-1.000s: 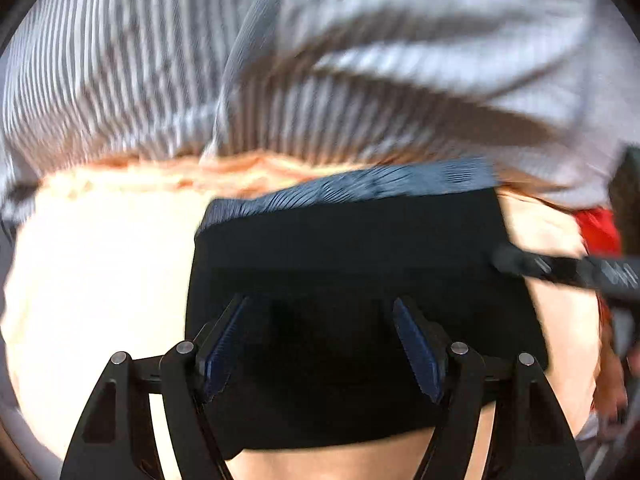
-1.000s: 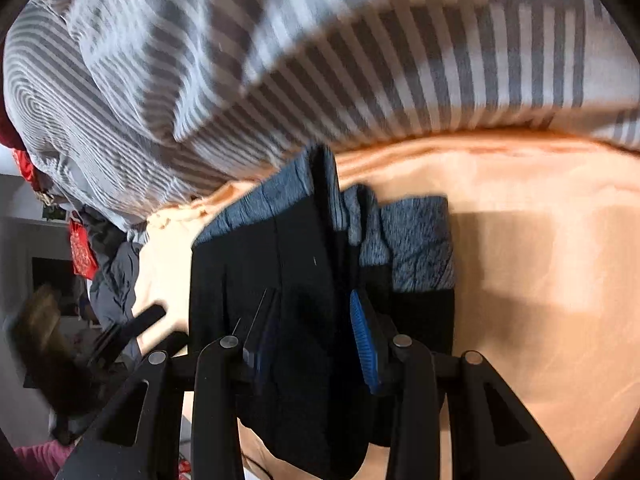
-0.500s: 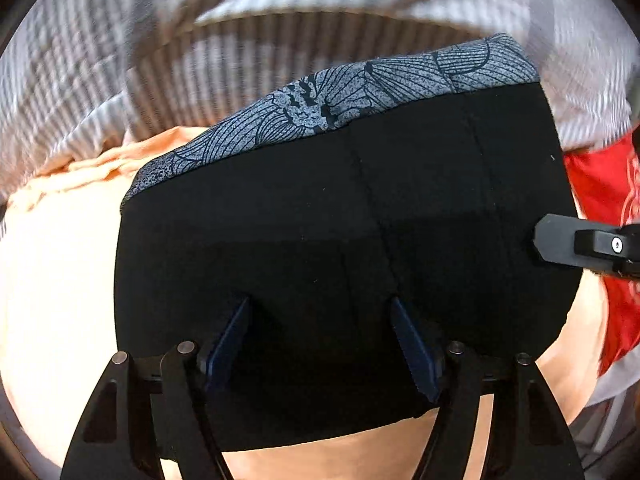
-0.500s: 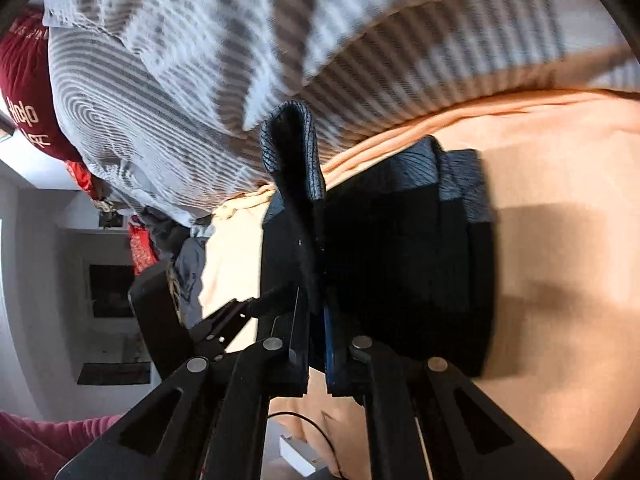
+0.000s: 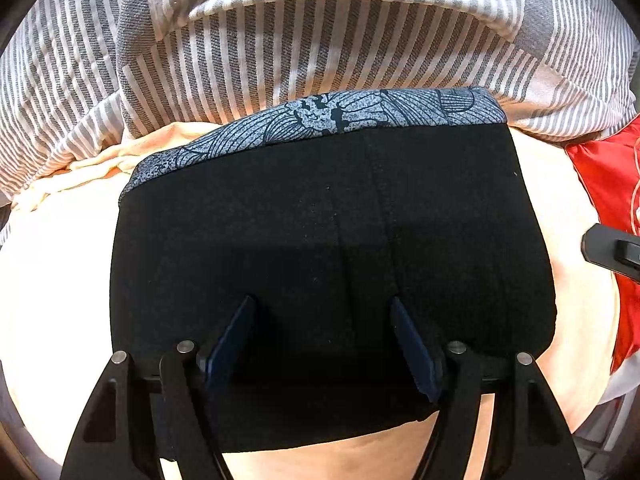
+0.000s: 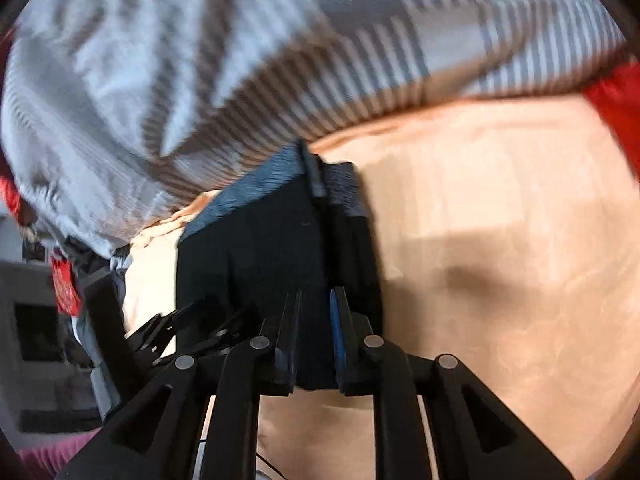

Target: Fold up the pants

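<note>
Two grippers are near the black pants (image 5: 332,248), which lie folded on a peach sheet (image 5: 52,280). The pants are the thing to find everything else by.

The left gripper (image 5: 324,340) sits over the near part of the pants. Its jaws are spread wide apart, and the blue pads (image 5: 230,340) have nothing between them. Black cloth shows under the gap. At the far edge of the pants runs a gray-blue band (image 5: 340,116) with dark curvy lines drawn on it. Past that band lies a gray and white striped blanket (image 5: 280,40), bunched up. To the right of the pants is a red cloth (image 5: 608,184) with thin pale lines on it. They may be writing, but they cannot be read. A bit of the right gripper pokes in at the right side, a little apart from the pants.

In the right wrist view the picture is blurry. The right gripper (image 6: 314,320) is at the near edge of the pants (image 6: 256,256). Its jaws are close together with only a thin gap, and dark cloth sits between them. It looks like a pinch on an edge of the pants that stands up as a ridge, but the blur makes this hard to tell for sure. The sheet (image 6: 500,240) spreads to the right of the pants, and the blanket (image 6: 200,60) is beyond them.

No boxes, bags or baskets show in either view.
</note>
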A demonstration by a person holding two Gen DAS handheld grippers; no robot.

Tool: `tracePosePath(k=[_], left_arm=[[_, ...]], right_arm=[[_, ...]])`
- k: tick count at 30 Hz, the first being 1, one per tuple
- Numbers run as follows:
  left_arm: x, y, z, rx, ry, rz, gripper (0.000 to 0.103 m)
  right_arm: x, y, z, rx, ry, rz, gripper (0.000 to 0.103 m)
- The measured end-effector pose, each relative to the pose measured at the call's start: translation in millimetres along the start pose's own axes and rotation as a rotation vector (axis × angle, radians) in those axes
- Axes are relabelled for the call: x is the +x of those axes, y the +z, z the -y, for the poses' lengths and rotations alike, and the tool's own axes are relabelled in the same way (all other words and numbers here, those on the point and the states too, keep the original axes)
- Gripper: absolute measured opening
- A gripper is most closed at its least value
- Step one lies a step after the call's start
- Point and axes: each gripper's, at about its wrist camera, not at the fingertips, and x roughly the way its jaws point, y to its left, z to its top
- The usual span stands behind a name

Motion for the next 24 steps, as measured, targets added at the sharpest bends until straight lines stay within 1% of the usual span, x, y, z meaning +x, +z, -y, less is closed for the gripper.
tracePosePath(k=[3,4,7,9,11,14,17,18,19,22,24], left_arm=[[-7,1,-5,-0.010,0.006,-0.002,0.073],[-13,3,-9,-0.024,0.012,0.010,0.073],[-37,15,-36,-0.105,0.029,0.092,0.073],[-41,30,-62,-0.169,0.046,0.104,0.073],[-33,44,-90,-0.230,0.101,0.084,0.073],[-12,56,-120,-0.302,0.136,0.047,0.073],[11,55,-134,-0.346,0.095,0.003,0.073],[16,54,-135,-0.351,0.095,-0.003,0.078],[20,52,-135,-0.354,0.102,-0.004,0.080],[23,45,-134,-0.354,0.105,0.019,0.081],[20,42,-134,-0.338,0.102,0.020,0.081]], right_arm=[[3,7,-15,-0.046,-0.018,0.009,0.016],[6,12,-20,-0.062,-0.025,0.011,0.016],[18,29,-30,-0.082,-0.024,0.019,0.016],[28,38,-33,-0.080,-0.052,0.008,0.016],[38,46,-34,-0.073,-0.060,0.006,0.016],[46,56,-36,-0.075,-0.088,0.012,0.016],[63,60,-35,-0.086,-0.129,-0.023,0.016],[73,58,-31,-0.081,-0.140,-0.052,0.016],[81,55,-27,-0.081,-0.154,-0.073,0.016],[86,48,-23,-0.113,-0.180,-0.057,0.016],[84,46,-24,-0.120,-0.205,-0.052,0.017]])
